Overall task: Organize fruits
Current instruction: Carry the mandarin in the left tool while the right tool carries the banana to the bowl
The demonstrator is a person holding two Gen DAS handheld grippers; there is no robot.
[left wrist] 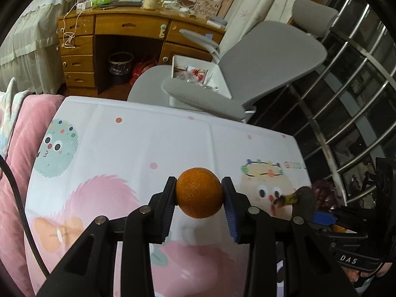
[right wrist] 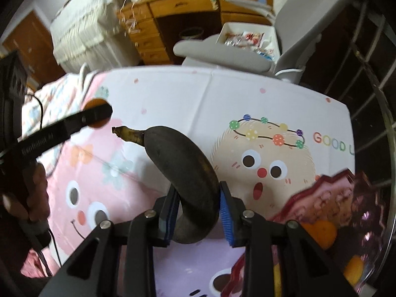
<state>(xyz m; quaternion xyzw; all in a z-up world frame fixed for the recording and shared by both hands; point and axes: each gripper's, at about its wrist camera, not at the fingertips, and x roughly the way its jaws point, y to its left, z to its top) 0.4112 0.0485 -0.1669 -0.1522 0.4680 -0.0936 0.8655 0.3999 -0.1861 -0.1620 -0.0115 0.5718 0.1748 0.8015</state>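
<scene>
Carrying stage: left tongs (left wrist: 199,193) clamped on round orange (left wrist: 199,192), right tongs (right wrist: 198,204) on blackened banana (right wrist: 184,170); next, lowering into scalloped red tray (right wrist: 329,193).

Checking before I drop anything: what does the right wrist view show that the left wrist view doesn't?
Only the right wrist view shows the red tray holding oranges, and the whole dark banana clamped in the right gripper. Only the left wrist view shows the orange squarely in the left gripper. Both show the cartoon tablecloth.

Tablecloth (right wrist: 247,94) reads "GOOD U…", cut off at edge. Right gripper (left wrist: 351,259) body marked "DAS". Left gripper's print too blurred.
</scene>
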